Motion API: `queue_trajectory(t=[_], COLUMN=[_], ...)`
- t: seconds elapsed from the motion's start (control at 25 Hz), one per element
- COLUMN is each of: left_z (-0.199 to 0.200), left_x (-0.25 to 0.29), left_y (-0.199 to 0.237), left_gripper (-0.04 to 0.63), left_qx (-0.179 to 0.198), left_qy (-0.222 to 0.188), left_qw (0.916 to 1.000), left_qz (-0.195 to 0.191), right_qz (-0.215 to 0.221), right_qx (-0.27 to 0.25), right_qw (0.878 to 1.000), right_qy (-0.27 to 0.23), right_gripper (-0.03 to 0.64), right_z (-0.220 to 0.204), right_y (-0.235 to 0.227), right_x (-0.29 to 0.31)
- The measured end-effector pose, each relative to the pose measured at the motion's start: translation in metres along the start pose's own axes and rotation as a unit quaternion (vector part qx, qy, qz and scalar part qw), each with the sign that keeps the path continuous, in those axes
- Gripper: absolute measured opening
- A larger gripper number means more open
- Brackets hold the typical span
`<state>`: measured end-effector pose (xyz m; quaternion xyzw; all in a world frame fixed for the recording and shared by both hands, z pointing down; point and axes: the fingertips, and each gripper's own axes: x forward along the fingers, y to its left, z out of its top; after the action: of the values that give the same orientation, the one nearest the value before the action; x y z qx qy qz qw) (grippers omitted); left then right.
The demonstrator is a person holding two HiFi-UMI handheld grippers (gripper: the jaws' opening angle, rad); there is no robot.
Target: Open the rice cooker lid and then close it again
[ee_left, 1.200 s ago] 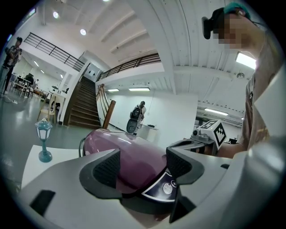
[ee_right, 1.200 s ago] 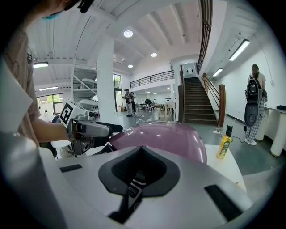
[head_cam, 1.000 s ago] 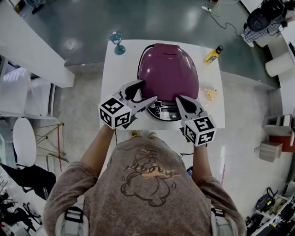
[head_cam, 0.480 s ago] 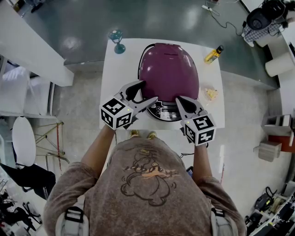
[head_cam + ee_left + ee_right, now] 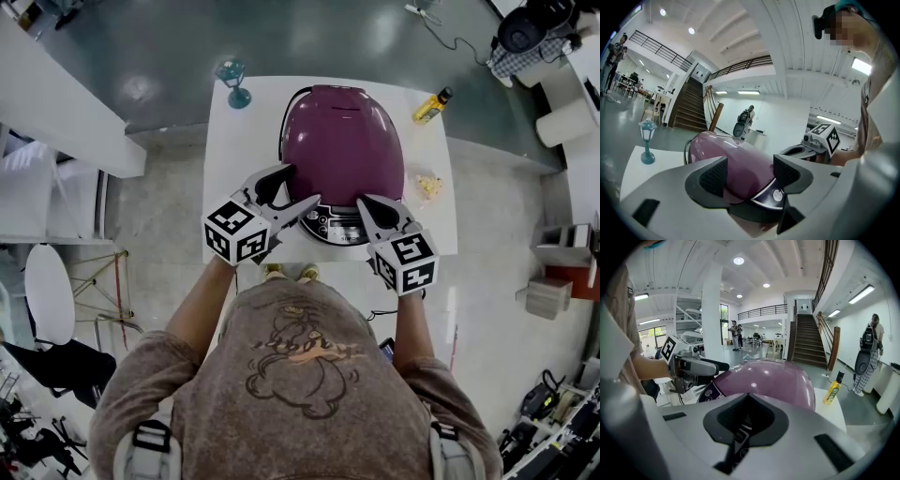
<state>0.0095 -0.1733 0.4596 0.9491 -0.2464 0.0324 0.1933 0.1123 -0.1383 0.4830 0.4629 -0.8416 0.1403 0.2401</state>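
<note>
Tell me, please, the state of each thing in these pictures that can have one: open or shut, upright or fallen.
Purple dome-shaped rice cooker: lid closed.
Left claw: open, holding nothing, at the cooker's front left.
Right claw: shut, holding nothing, at the cooker's front right.
Yellow plastic bottle with black cap: upright, cap on.
Small teal lamp-shaped ornament: upright.

- The left claw [image 5: 298,187] is held out in front of the person, and its two jaws are wide apart.
- The right claw [image 5: 364,202] is held out beside it, and its jaws are pressed together.
- The left arm [image 5: 200,305] and the right arm [image 5: 409,323] are bare and reach forward.
- The two claws are near each other but do not touch.
</note>
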Motion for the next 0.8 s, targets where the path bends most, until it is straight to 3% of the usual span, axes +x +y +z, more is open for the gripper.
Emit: queue_trajectory(t=[0.8], left_z=[-0.0045], left_x=[-0.0005], left_y=[0.0015], left_gripper=[0.308], left_qx=[-0.008], left_qy=[0.017], left_qw=[0.9991], left_qz=[-0.038], right_qz=[-0.057], right_qx=[0.013], right_qw=[0.998], right_qy=[-0.007], right_gripper=[0.005], right_z=[-0.0045], right_y=[-0.0014], right_x=[0.0024])
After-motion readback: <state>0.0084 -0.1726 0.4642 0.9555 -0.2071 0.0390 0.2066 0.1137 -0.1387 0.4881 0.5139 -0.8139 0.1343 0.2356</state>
